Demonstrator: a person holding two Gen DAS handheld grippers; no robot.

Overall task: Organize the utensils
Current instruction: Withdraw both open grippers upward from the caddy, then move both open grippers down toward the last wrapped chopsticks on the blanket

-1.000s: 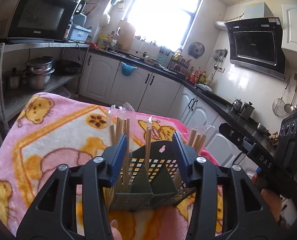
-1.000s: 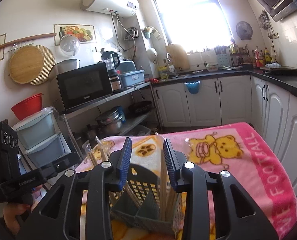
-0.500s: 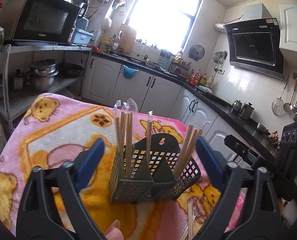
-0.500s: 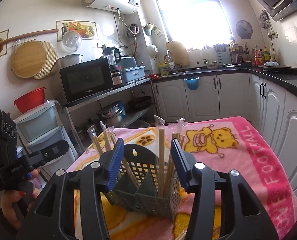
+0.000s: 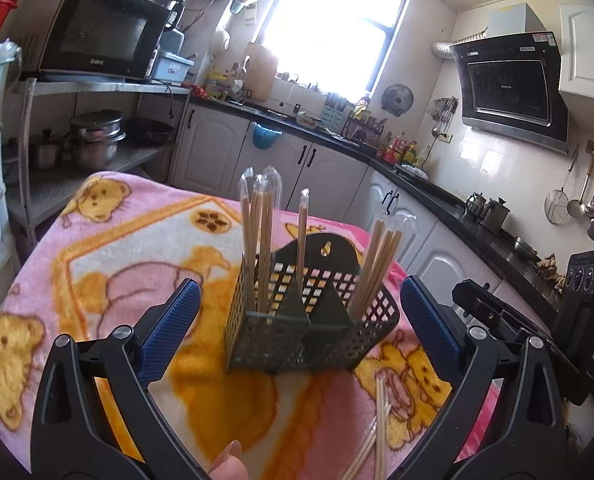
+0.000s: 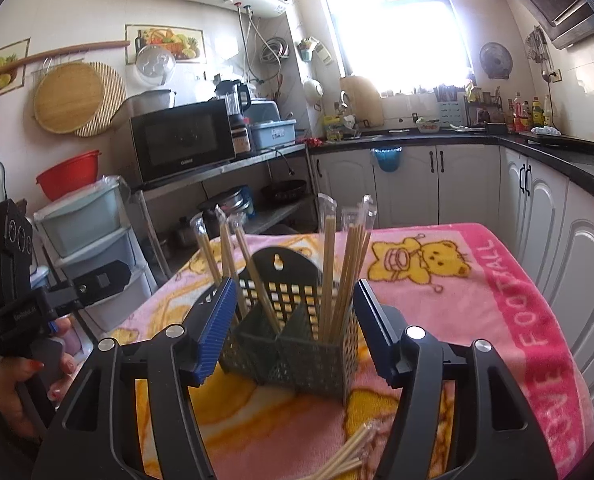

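A dark green perforated utensil caddy (image 5: 309,320) with three compartments stands on a pink bear-print blanket (image 5: 109,248). Wrapped wooden chopsticks (image 5: 259,240) stand upright in its compartments. Loose chopsticks (image 5: 373,436) lie on the blanket in front of it. My left gripper (image 5: 297,332) is open wide and empty, just short of the caddy. In the right wrist view the caddy (image 6: 293,344) sits between the fingers of my right gripper (image 6: 291,328), which is open and empty. Loose chopsticks (image 6: 349,456) lie below it.
The right gripper's body (image 5: 537,320) shows at the right of the left wrist view; the left one (image 6: 25,292) at the left of the right wrist view. A shelf with a microwave (image 6: 185,140) and pots stands beyond the table. White cabinets (image 6: 437,184) line the far wall.
Both grippers have opened from nearly shut and pulled back from the caddy. Chopsticks now stand free in the compartments, and loose chopsticks have come into view on the blanket.
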